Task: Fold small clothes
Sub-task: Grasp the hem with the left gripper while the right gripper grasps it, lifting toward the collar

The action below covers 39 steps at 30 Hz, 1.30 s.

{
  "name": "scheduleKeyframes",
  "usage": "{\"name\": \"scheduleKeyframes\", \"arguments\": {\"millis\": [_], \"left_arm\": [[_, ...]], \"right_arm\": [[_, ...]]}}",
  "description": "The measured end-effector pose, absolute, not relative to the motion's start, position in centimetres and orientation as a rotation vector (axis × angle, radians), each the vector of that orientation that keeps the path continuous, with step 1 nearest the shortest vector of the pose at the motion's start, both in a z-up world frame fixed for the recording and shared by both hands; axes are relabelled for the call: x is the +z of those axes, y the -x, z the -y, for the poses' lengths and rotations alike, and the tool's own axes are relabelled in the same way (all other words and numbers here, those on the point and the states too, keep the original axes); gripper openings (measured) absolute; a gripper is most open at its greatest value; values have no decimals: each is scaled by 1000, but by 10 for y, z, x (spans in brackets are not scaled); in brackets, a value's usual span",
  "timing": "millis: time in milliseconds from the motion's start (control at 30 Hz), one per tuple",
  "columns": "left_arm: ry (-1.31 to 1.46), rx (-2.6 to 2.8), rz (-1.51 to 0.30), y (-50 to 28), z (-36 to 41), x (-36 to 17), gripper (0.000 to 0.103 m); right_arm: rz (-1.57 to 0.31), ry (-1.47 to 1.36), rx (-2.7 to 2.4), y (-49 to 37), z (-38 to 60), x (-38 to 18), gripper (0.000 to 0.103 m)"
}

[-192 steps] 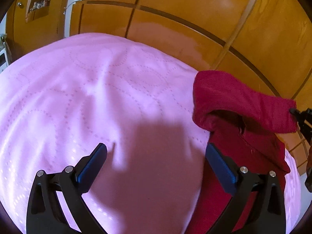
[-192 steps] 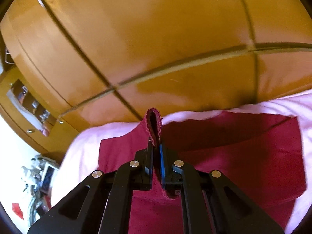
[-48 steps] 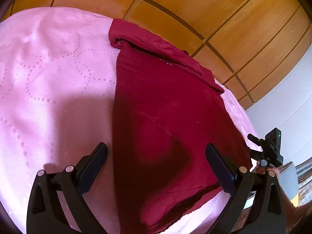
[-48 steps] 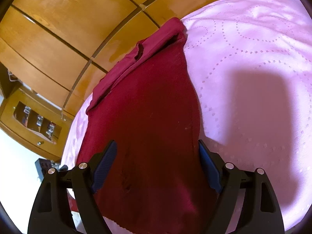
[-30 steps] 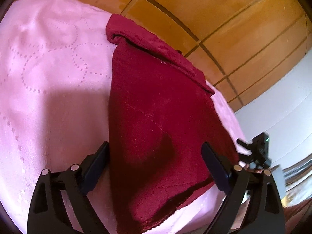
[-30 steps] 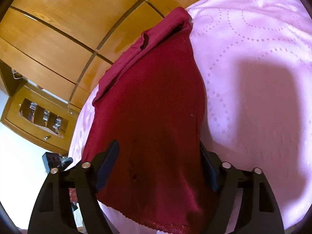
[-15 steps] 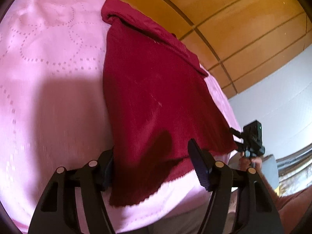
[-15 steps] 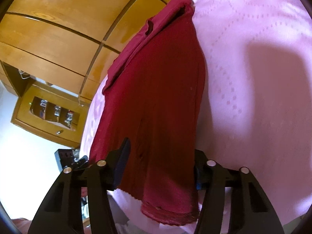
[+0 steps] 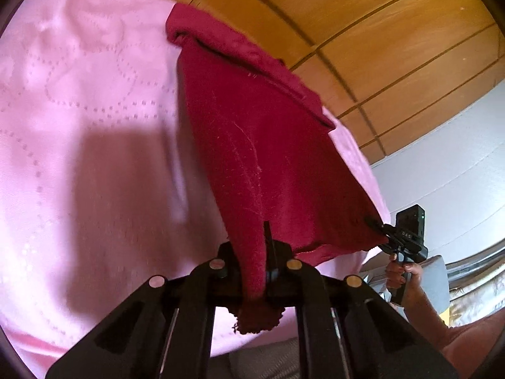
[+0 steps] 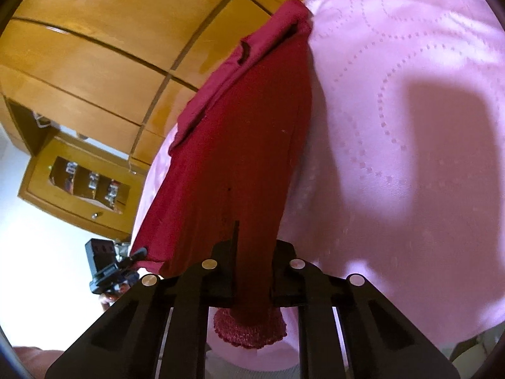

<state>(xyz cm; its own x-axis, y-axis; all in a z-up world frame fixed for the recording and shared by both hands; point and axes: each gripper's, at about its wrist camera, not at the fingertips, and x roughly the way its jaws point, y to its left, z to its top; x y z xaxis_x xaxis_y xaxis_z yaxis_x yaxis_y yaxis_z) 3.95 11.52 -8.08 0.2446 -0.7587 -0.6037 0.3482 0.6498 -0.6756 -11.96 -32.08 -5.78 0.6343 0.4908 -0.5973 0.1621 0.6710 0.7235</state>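
— Wooden wardrobe panels [image 9: 363,22] rise behind the bed, and its pink quilted cover [image 9: 79,101] carries our one piece of work. Where do we have the red garment [image 9: 258,132]?

— It lies along the cover with its far end, already rolled over into a band [image 9: 240,53], next to the wardrobe, and its near hem at the edge of the bed beside us. Its long axis runs from us straight toward the panels.

— And our grippers?

— Our left gripper [image 9: 255,271] is closed tight on the near left corner of the hem; a tuft of knit pokes out below the closed jaws. Our right gripper [image 10: 252,284] is clamped the same way on the near right corner [image 10: 249,328], fabric bunched under it. In the left view we see the right one [image 9: 378,230] out at the far corner of the hem, so the edge is stretched between us.

— So which way does the cloth lie from us?

— Ahead of both, running away. Neither gripper is nearer the far band; each holds one end of the same hem, well apart across the width.

— Then the next move?

— We judge it a forward carry: lift the hem together and lay it toward the rolled end, keeping both corners level so the fold lands square. If one side leads, the edge will likely skew.
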Motion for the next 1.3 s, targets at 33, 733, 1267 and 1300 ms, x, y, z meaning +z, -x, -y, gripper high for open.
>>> {"name": "scheduleKeyframes", "arguments": {"millis": [33, 733, 1267, 1300], "left_arm": [[452, -801, -1070, -36, -119, -79, 6], [712, -914, -987, 50, -182, -25, 7], [743, -701, -945, -162, -137, -55, 8], [736, -685, -954, -173, -132, -60, 8]], "right_arm": [[-873, -838, 234, 122, 322, -54, 12], [-623, -939, 671, 189, 316, -6, 12], [-690, -1115, 412, -5, 379, -38, 12], [-705, -1133, 388, -14, 384, -46, 12]]}}
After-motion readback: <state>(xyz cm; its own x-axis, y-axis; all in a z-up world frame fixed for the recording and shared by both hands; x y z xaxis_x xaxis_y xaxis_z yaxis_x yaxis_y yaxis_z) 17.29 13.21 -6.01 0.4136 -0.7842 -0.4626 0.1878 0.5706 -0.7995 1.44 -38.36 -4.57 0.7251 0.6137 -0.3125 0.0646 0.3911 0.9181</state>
